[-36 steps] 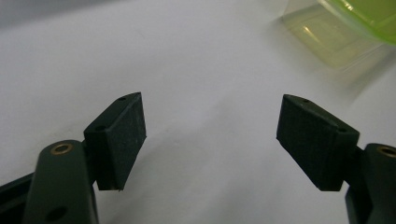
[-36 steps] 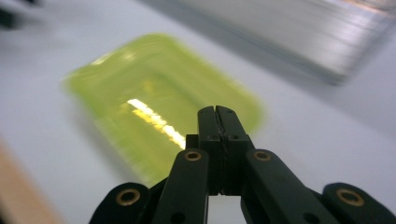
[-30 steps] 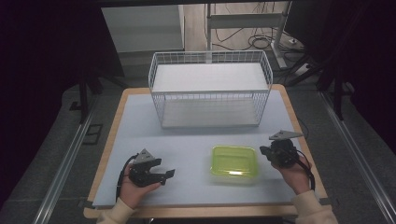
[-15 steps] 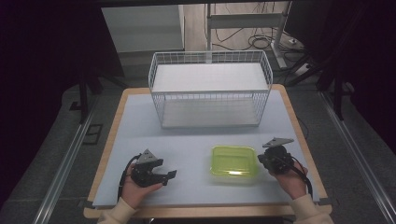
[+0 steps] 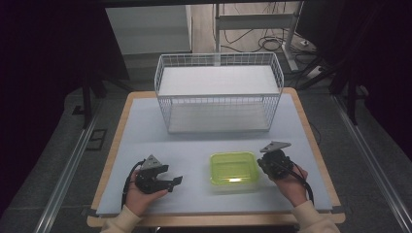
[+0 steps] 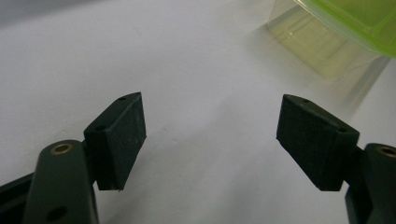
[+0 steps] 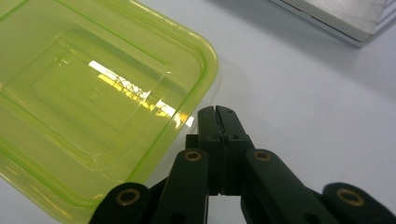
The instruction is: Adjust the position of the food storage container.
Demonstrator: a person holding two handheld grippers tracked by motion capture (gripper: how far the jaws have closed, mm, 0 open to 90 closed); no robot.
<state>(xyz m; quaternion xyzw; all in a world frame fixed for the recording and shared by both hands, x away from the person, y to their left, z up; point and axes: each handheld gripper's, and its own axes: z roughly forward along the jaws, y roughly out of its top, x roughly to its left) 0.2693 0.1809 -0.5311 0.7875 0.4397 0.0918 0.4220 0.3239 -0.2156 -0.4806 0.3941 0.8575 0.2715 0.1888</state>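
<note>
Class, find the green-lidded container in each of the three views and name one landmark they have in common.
High view: the green-lidded container sits on the table near the front edge, right of centre, beside the right gripper.
Left gripper view: the container is in the top right corner, cut by the frame.
Right gripper view: its lid covers the left half, just beyond the shut jaws.
Shared landmark: the pale table top.

We see container (image 5: 233, 168) on table (image 5: 145, 131), before wire basket (image 5: 218, 92); left gripper (image 5: 167, 183) to its left, right gripper (image 5: 265, 167) just beside its right edge.
</note>
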